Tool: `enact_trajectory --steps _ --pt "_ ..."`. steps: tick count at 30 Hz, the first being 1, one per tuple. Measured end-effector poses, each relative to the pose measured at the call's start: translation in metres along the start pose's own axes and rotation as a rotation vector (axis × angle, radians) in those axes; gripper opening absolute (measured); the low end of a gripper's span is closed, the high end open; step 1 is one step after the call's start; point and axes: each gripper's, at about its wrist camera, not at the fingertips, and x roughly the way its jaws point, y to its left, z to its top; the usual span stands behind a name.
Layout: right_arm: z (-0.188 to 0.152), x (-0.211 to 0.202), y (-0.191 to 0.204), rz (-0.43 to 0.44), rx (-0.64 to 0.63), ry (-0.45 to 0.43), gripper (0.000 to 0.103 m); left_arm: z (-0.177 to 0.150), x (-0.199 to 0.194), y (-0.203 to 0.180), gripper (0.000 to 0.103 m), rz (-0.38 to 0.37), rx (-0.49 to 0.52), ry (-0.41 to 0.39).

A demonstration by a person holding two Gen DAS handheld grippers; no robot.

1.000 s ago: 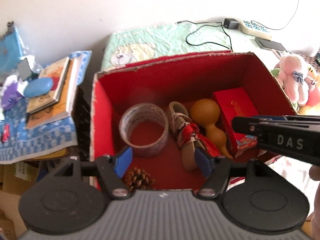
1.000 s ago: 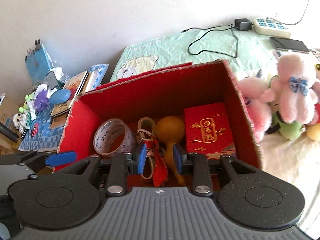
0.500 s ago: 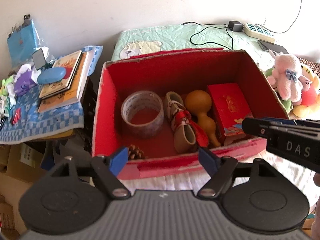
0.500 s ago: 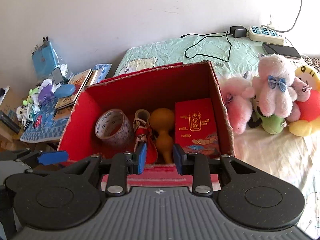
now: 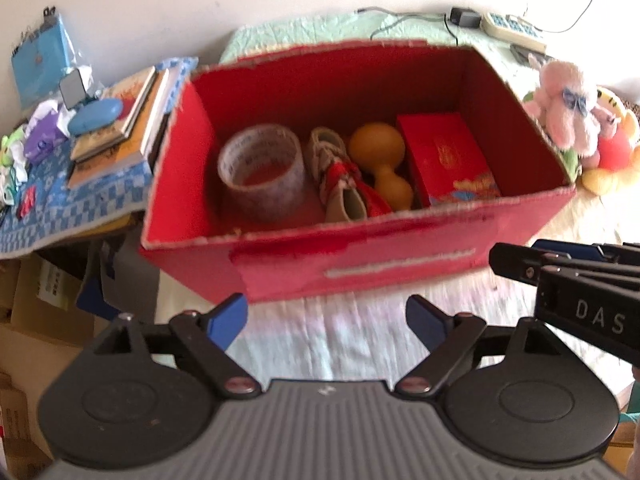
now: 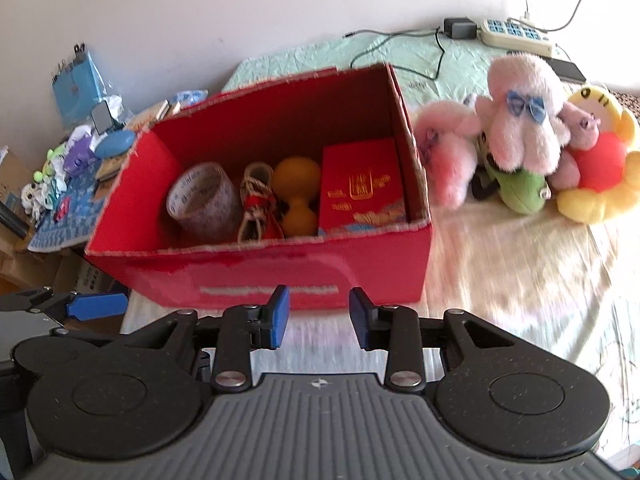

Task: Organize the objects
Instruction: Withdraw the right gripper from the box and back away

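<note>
Red box point(image 5: 360, 264) now farther off; left gripper point(image 5: 326, 322), right gripper point(image 6: 319, 316) both widened, nothing between.

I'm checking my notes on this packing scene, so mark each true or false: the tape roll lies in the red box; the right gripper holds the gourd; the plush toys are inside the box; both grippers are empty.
1. The tape roll lies in the red box: true.
2. The right gripper holds the gourd: false; the gourd lies in the box.
3. The plush toys are inside the box: false; they sit beside it.
4. Both grippers are empty: true; the left gripper is too.
</note>
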Motion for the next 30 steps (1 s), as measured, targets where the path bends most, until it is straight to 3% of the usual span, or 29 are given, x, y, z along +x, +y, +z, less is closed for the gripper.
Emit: enact_trajectory --steps 11,24,30 --pt "-0.020 0.013 0.000 -0.080 -0.015 0.048 0.037 -0.025 0.030 -0.003 0.092 -0.026 -0.006 0.109" --pt "-0.028 0.021 0.003 -0.139 -0.020 0.074 0.042 -0.031 0.038 0.003 0.092 -0.078 -0.027 0.122" --pt "-0.029 0.025 0.004 -0.155 -0.013 0.083 0.043 -0.031 0.037 0.004 0.094 -0.068 -0.026 0.112"
